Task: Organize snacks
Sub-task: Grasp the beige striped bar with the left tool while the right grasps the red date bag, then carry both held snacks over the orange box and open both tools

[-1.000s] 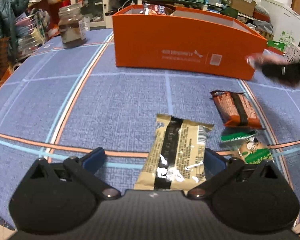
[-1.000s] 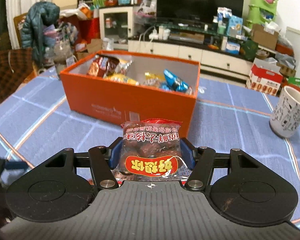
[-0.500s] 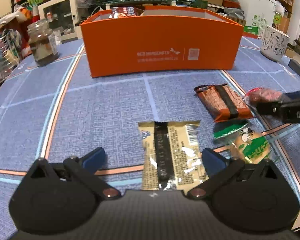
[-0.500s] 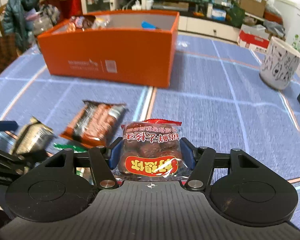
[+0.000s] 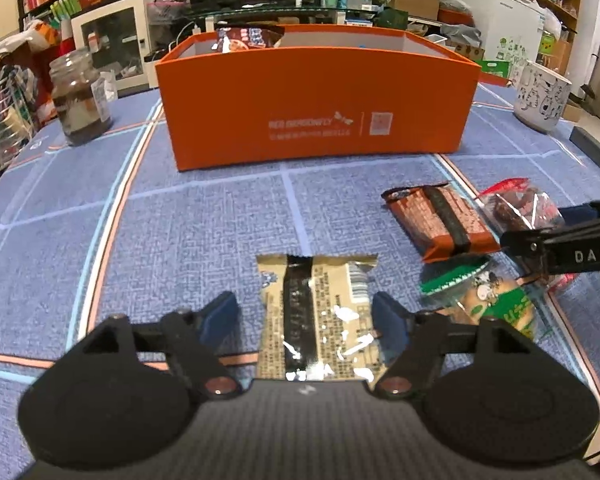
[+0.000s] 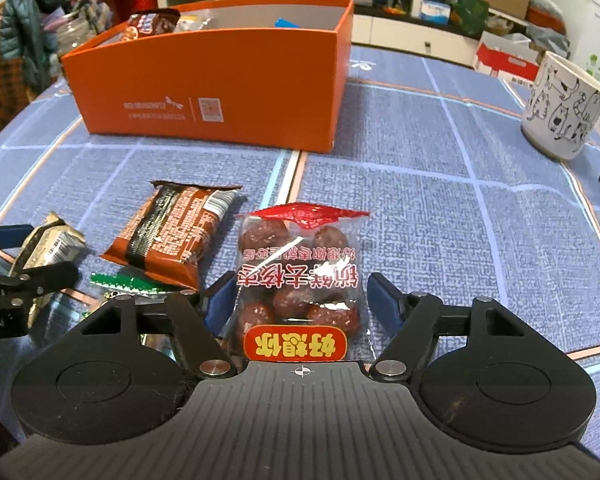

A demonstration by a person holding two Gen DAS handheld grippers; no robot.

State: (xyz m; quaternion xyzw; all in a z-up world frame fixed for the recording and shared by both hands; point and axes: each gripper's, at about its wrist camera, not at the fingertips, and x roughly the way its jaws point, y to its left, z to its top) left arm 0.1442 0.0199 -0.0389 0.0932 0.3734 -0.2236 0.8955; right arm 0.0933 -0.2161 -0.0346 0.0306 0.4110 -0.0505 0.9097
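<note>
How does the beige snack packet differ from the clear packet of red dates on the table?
The beige snack packet is opaque with a black stripe; the red date packet is clear with a red top. The beige one lies flat; the date one bulges. Both lie on the tablecloth.

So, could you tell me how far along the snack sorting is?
Done: several packets sit in the orange box. In hand: the left tool is closing around the beige packet; the right tool is opening off the date bag. Left: those, the brown packet and the green packet.
</note>
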